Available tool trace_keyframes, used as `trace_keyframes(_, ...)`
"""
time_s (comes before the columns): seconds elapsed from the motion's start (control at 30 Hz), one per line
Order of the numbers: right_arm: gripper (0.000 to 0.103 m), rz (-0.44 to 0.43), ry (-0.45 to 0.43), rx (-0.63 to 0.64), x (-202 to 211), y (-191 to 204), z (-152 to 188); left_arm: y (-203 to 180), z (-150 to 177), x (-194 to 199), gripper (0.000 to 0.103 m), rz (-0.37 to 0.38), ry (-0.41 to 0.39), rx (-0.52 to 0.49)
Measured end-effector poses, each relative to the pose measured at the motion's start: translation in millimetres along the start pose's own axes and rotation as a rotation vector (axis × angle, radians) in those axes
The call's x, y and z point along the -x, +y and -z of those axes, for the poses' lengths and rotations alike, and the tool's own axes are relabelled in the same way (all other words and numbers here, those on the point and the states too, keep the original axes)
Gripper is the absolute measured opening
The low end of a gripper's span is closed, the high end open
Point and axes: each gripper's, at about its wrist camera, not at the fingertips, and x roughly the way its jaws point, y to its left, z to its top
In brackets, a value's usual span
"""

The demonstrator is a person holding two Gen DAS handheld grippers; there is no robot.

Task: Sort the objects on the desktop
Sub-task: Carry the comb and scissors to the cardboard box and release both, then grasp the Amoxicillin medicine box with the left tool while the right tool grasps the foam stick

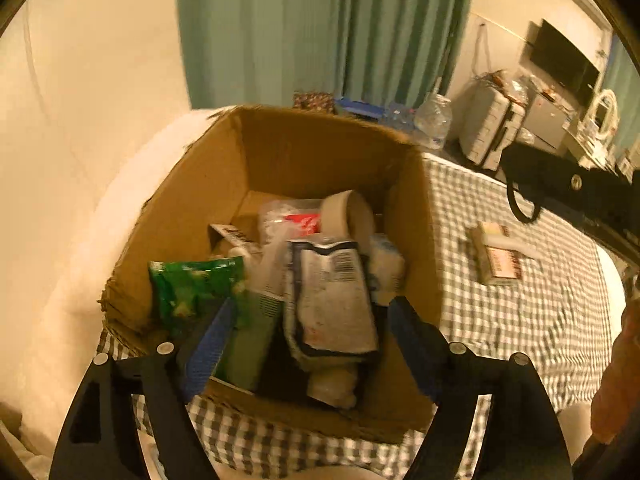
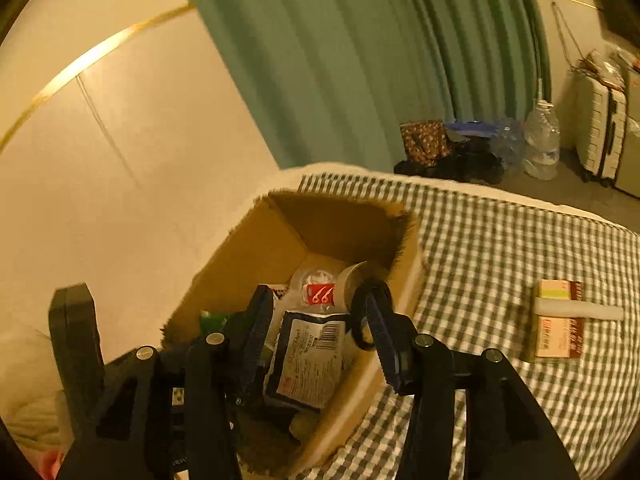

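Note:
An open cardboard box (image 1: 188, 208) (image 2: 240, 252) stands on a green-checked cloth (image 1: 520, 320) (image 2: 500, 240). Inside lie a black-edged white pouch with a barcode (image 1: 332, 300) (image 2: 308, 356), a green packet (image 1: 192, 288), a tape roll (image 1: 348, 212) (image 2: 356, 280) and a red-labelled clear bag (image 1: 300, 222) (image 2: 318, 294). My left gripper (image 1: 310, 320) hangs open over the box with the pouch below its gap, untouched. My right gripper (image 2: 316, 320) is also open above the pouch. A black loop (image 2: 360, 320) sits around its right fingertip. A small carton with a white stick across it (image 1: 500, 256) (image 2: 558, 324) lies on the cloth to the right.
A green curtain (image 1: 320, 32) (image 2: 360, 60) and a pale wall stand behind the box. On the floor beyond are a water bottle (image 1: 434, 120) (image 2: 542, 144), a patterned bag (image 2: 424, 140), a white suitcase (image 1: 492, 132) (image 2: 600, 132) and a dark screen (image 1: 560, 56).

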Motion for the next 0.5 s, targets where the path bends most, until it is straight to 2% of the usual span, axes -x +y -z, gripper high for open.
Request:
trace_keyframes(0.17,0.049,0.022,-0.083,-0.035,56.5,-27.5,5.5,-35.0,3.9,25.9,0.088,0.015,-0.038,-0.034)
trace_keyframes(0.27,0.049,0.097,-0.146,-0.035,83.7,-45.0,15.3,-63.9,7.1,37.6,0.091,0.039,-0.053,-0.060)
trace_keyframes(0.5,0.049,0.232,-0.179,-0.014,117.9,-109.7,53.2,-133.9,15.8,23.9,0.091,0.070,-0.035,-0.093)
